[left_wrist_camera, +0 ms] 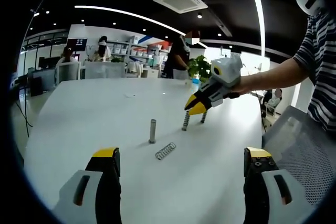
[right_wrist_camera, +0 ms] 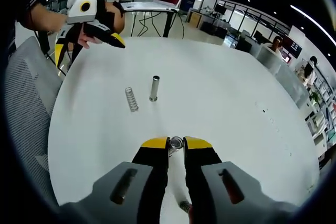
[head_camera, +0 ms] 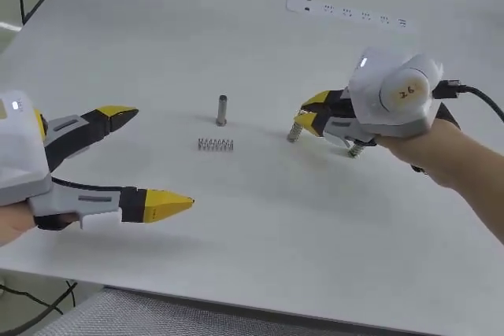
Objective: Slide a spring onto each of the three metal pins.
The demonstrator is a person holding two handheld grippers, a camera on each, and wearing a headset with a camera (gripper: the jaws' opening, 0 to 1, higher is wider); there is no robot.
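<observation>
Right gripper [right_wrist_camera: 177, 145] jaws pinched on upright spring [head_camera: 294, 131]. Left gripper [head_camera: 151, 159] jaws wide apart over counter [head_camera: 268, 226]. Loose spring [head_camera: 215, 144] lies beside bare pin [head_camera: 222, 110].

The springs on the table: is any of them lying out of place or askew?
Yes. One loose spring lies flat on the table beside the bare upright pin, not on it. The jaws of the right gripper close on a second spring.

Open tabletop [head_camera: 260, 226] stretched between the wide-jawed left gripper [head_camera: 153, 160] and the upright bare pin [head_camera: 222, 110], a loose spring [head_camera: 215, 144] lay just before it, the right gripper [head_camera: 305, 114], clamped on a sprung pin [head_camera: 294, 132], stood off to one side
</observation>
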